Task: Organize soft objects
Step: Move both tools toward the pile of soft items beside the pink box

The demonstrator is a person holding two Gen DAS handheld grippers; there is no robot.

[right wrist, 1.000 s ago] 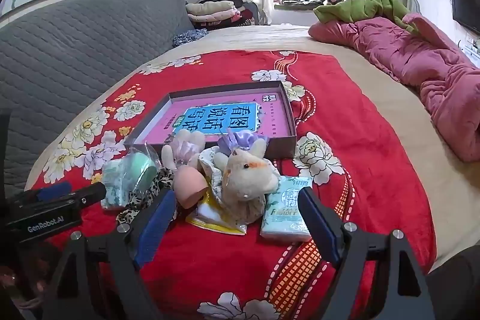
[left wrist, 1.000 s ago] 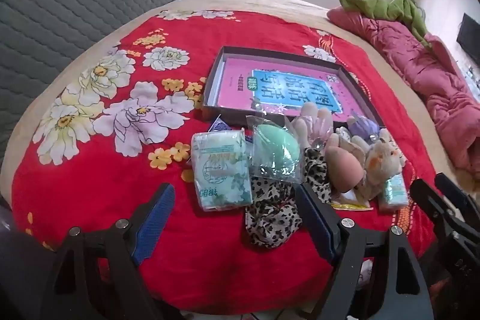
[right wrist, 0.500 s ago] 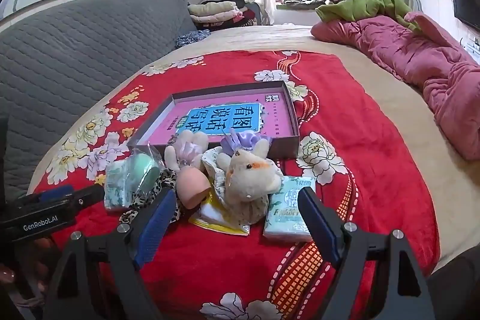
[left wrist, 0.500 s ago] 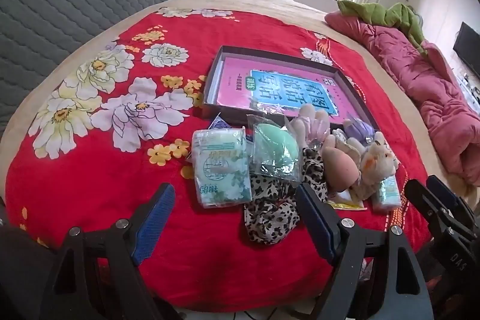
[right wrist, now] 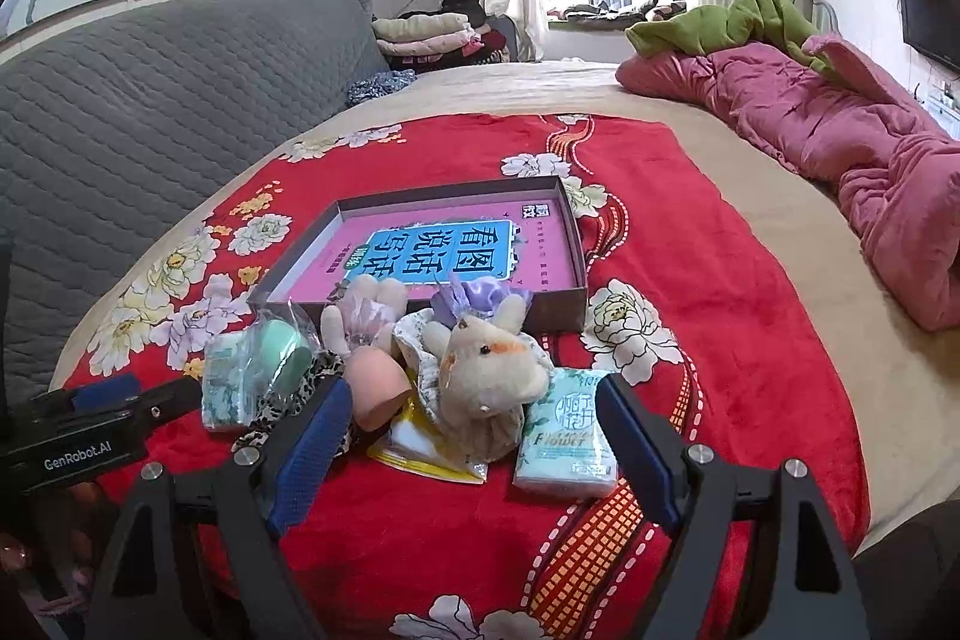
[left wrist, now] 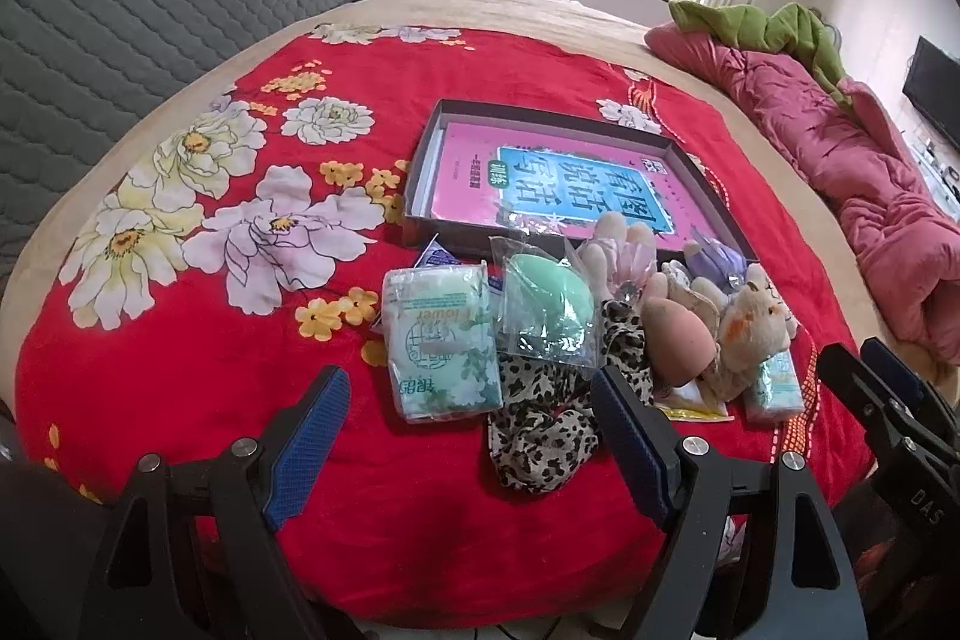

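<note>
Both claws hang wide apart and empty above the near edge of the bed, and over the last second each has eased a little closer to the heap of soft things. The left claw (left wrist: 468,442) now frames a tissue pack (left wrist: 441,343) and a leopard-print cloth (left wrist: 540,418), which sit larger in its view than before. The right claw (right wrist: 471,445) brackets a plush toy (right wrist: 489,376), a yellow sachet (right wrist: 429,445) and a second tissue pack (right wrist: 567,439). None of the objects has shifted. A bagged green sponge (left wrist: 549,310) and a pink sponge (left wrist: 678,343) lie between the tissue pack and the plush toy, touching their neighbours. The whole heap rests on the red floral blanket (left wrist: 198,364), just in front of an open shallow box (right wrist: 573,307) that holds a pink book (right wrist: 432,253)
</note>
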